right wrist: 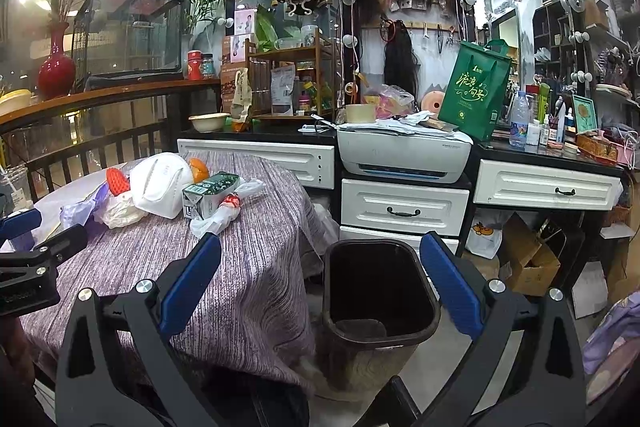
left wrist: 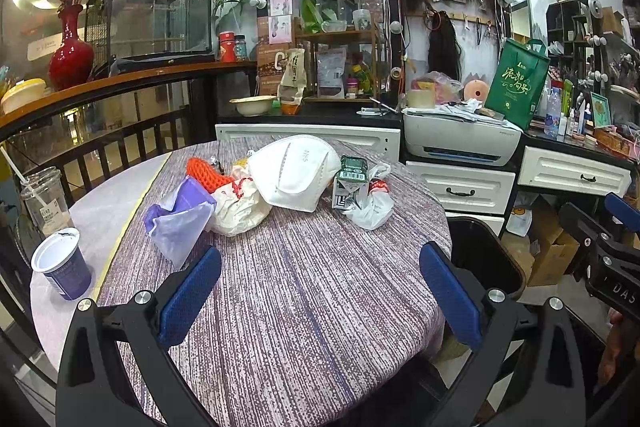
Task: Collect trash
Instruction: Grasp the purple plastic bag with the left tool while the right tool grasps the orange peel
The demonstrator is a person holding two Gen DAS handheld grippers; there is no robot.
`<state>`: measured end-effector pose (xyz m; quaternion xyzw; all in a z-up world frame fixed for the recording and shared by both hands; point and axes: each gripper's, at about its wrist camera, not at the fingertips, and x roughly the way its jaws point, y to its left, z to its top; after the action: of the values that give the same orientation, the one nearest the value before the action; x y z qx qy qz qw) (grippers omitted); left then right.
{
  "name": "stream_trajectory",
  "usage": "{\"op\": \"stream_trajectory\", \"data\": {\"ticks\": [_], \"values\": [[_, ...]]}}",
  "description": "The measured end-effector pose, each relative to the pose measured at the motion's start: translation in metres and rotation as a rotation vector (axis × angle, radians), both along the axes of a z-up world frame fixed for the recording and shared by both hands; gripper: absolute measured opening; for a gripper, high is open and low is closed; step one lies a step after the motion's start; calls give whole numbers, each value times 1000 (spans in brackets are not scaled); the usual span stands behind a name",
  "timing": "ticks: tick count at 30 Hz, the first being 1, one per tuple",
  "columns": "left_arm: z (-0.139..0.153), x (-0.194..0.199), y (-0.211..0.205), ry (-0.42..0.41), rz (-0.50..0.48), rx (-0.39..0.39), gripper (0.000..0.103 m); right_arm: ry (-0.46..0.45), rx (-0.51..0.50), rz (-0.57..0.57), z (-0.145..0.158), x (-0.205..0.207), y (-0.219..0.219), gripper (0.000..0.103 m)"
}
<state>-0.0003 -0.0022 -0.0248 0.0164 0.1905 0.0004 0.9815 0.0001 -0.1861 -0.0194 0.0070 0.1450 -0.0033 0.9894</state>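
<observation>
Trash lies in a pile on the round table with the purple striped cloth [left wrist: 304, 291]: a white N95 mask [left wrist: 294, 173], a green drink carton [left wrist: 350, 183], a knotted white plastic bag [left wrist: 372, 205], a crumpled white wrapper [left wrist: 236, 207], an orange foam net [left wrist: 206, 173] and a purple bag [left wrist: 180, 215]. My left gripper [left wrist: 320, 271] is open above the near part of the cloth, short of the pile. My right gripper [right wrist: 320, 267] is open over the dark trash bin [right wrist: 376, 291] that stands on the floor right of the table [right wrist: 240, 267]. The same mask [right wrist: 160, 185] and carton [right wrist: 210, 195] show in the right wrist view.
A purple yogurt cup [left wrist: 62, 263] and a clear plastic cup with a straw [left wrist: 44, 201] stand at the table's left edge. Behind are white drawers [right wrist: 404, 205], a printer [right wrist: 404, 151], a green bag [right wrist: 476, 91] and a railing [left wrist: 120, 143]. Cardboard boxes [right wrist: 528, 259] sit on the floor.
</observation>
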Motion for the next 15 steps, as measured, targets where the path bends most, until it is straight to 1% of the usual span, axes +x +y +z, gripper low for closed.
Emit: {"op": "stream_trajectory", "data": {"ticks": [4,6,10,13,15], "values": [[-5,1,5,20,9,5,98,34,-19,16,-2,6,4,98],[-9,2,11,44,9,6,98,50,-32,29,-2,9,6,98],[-3,15,16,78,23,26,98,130,-31,104,-2,26,9,98],[-4,18,28,95,43,38,98,188,-35,172,-3,46,14,98],[-4,23,33,114,48,39,98,222,-36,197,-6,60,19,98]]}}
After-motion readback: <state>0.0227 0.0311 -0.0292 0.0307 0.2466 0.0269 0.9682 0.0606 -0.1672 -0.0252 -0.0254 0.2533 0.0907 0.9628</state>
